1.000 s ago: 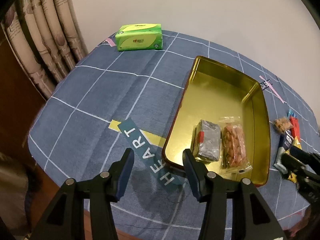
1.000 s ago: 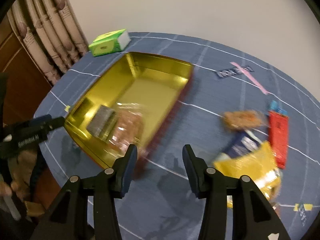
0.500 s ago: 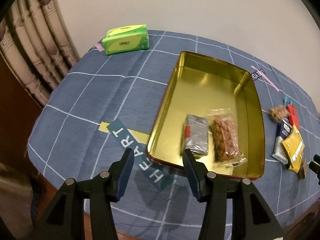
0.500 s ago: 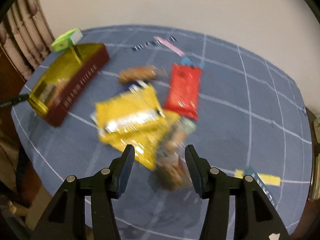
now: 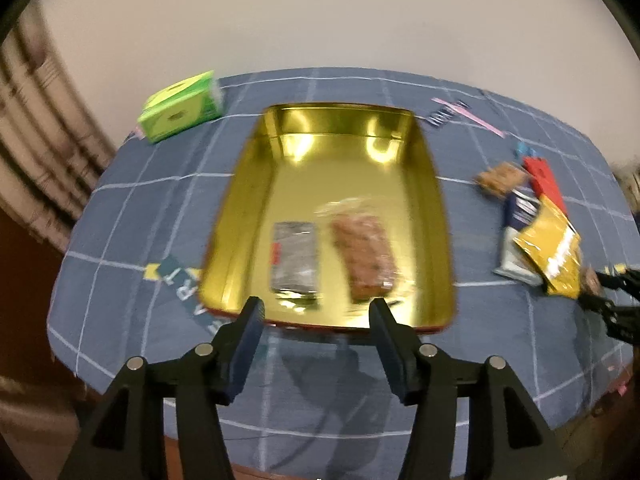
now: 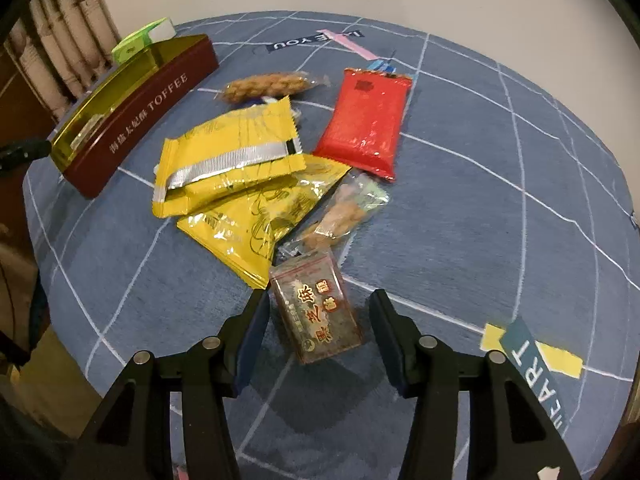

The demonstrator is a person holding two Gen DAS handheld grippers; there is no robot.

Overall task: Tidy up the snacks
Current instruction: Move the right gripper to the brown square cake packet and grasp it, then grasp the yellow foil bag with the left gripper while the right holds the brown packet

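Right hand-held gripper (image 6: 318, 314) closing around brown snack packet (image 6: 316, 306), pads not touching; left hand-held gripper (image 5: 316, 314) opening, empty, above tin (image 5: 436, 216).

The left gripper (image 5: 316, 312) pointed steeply downward, its jaws opening with nothing between; the right gripper (image 6: 318, 312) angled down too, jaws closing, pads untouched.
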